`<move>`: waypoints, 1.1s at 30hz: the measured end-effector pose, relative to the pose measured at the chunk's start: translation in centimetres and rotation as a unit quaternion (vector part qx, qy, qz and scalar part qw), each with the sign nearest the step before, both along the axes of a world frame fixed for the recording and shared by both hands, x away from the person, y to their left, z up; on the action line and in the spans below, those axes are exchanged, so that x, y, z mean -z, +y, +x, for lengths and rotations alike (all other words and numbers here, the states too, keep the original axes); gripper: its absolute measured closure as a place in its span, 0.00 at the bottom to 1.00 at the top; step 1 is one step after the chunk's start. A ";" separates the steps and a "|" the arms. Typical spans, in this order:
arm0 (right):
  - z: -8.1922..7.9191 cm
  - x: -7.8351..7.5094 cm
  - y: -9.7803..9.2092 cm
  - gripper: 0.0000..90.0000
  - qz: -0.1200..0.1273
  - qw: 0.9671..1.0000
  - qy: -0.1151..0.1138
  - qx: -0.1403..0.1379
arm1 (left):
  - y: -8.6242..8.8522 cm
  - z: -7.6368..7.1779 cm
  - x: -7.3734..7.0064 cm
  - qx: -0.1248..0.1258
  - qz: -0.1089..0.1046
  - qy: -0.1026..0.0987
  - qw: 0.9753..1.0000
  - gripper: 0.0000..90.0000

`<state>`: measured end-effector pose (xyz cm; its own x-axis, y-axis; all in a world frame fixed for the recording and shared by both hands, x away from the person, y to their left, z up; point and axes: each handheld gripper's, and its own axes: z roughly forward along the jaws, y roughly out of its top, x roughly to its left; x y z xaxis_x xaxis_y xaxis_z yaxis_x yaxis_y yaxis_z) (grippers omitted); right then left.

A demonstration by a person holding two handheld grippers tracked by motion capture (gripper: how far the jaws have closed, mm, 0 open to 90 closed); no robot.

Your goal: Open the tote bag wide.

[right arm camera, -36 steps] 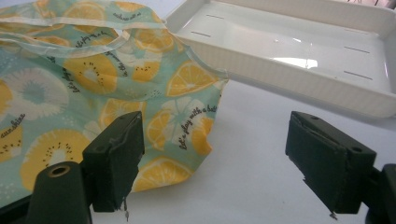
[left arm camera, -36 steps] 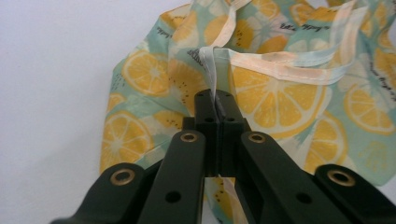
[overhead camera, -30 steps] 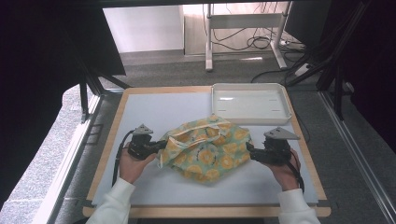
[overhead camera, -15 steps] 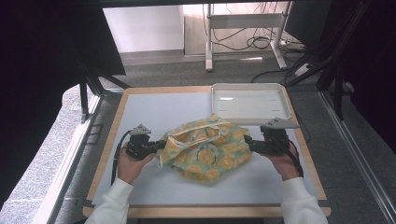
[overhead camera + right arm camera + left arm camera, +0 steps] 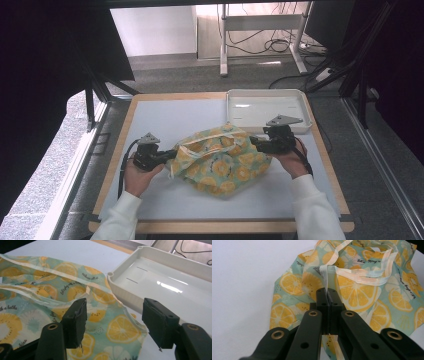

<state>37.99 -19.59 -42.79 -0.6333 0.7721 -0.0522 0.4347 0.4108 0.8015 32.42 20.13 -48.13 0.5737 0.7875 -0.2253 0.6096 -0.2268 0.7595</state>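
- lemon-print cloth bag [image 5: 220,161]: teal fabric with orange-yellow citrus slices, pale cream straps and hem, small dark script lettering
- lies crumpled and flattish on the white table mat, near its centre, long axis running roughly 9 to 3 o'clock
- its 9 o'clock edge is pinched at the cream hem
- its 1 o'clock corner lies just beside a white tray
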 end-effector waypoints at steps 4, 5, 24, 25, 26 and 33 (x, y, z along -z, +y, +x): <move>0.8 -0.1 0.7 0.42 -0.011 1.000 0.001 -0.006 | -0.3 0.0 0.1 0.003 0.003 -0.001 1.000 1.00; 1.0 -0.1 0.8 0.42 -0.011 1.000 0.001 -0.010 | -0.3 0.0 0.1 0.005 0.004 -0.001 1.000 1.00; 4.1 2.4 2.8 0.50 -0.058 0.998 0.029 -0.004 | -0.9 0.0 0.3 0.008 0.014 -0.002 1.000 1.00; 4.5 2.7 3.0 0.52 -0.063 0.998 0.030 -0.006 | -0.9 0.0 0.4 0.009 0.014 -0.002 1.000 1.00; 4.6 2.8 3.0 0.53 -0.062 0.998 0.033 -0.007 | -0.9 0.0 0.4 0.009 0.014 -0.002 1.000 1.00; 5.1 3.8 3.5 0.61 -0.083 0.995 0.043 -0.019 | -0.9 0.0 0.4 0.009 0.019 -0.002 1.000 1.00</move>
<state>43.11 -16.10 -46.58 -0.6699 0.7325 -0.1212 0.4808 0.5524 0.6809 32.38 19.23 -48.51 0.5883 0.7852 -0.1934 0.6019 -0.2656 0.7531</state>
